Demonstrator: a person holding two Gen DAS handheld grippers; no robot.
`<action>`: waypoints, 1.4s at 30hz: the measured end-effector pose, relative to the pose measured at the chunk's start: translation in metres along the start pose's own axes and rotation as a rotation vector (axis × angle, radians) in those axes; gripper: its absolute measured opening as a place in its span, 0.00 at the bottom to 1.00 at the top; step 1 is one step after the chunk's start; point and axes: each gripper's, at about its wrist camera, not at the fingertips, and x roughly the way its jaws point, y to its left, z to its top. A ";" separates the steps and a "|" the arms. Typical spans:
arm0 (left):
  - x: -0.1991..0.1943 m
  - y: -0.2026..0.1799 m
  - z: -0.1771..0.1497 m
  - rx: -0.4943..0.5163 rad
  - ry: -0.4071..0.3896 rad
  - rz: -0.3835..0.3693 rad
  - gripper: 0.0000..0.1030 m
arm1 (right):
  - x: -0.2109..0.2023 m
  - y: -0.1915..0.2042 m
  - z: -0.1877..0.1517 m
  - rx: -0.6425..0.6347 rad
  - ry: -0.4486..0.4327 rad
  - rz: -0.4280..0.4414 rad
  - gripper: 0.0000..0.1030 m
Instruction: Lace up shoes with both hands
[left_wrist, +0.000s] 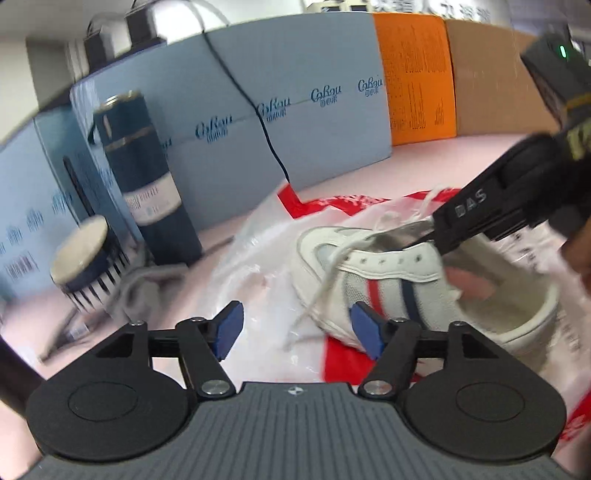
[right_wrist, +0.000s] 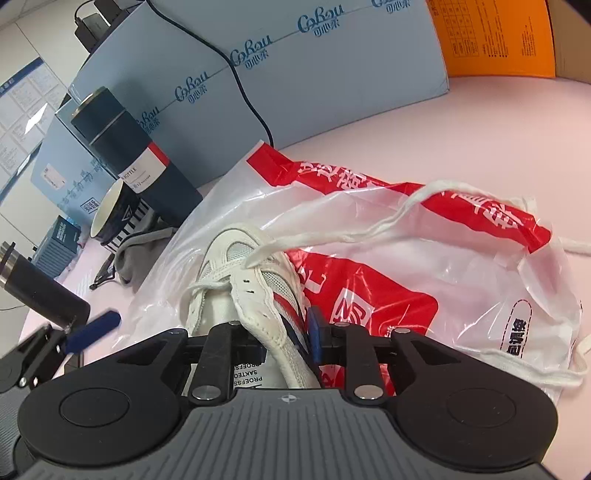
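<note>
A white sneaker (left_wrist: 399, 291) with red and navy stripes lies on a plastic bag, toe pointing away. My left gripper (left_wrist: 297, 330) is open just short of the shoe's side, with nothing between its blue pads. A loose white lace (left_wrist: 325, 280) hangs from the front eyelets ahead of it. My right gripper (right_wrist: 284, 339) is shut on the shoe's eyelet flap (right_wrist: 258, 306); only its right pad (right_wrist: 314, 334) shows. In the left wrist view it reaches in from the upper right (left_wrist: 461, 221). The other lace end (right_wrist: 406, 218) trails right over the bag.
The red and clear plastic bag (right_wrist: 406, 295) covers the pink table (right_wrist: 498, 129). A dark blue cylinder (left_wrist: 140, 177), a striped cup (left_wrist: 85, 262) and grey cloth (left_wrist: 147, 288) stand at the left. Blue cartons (left_wrist: 295, 110), an orange box (left_wrist: 417, 81) and a black cable (left_wrist: 258, 110) line the back.
</note>
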 end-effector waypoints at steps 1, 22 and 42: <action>0.007 -0.004 0.000 0.071 0.004 0.028 0.61 | 0.000 0.000 0.000 -0.001 0.003 -0.001 0.20; 0.026 0.017 0.018 0.206 -0.046 0.139 0.01 | 0.003 -0.006 -0.003 0.011 0.043 -0.004 0.20; -0.055 0.091 0.069 -0.433 -0.341 0.242 0.01 | 0.006 -0.017 -0.008 0.157 0.049 0.000 0.20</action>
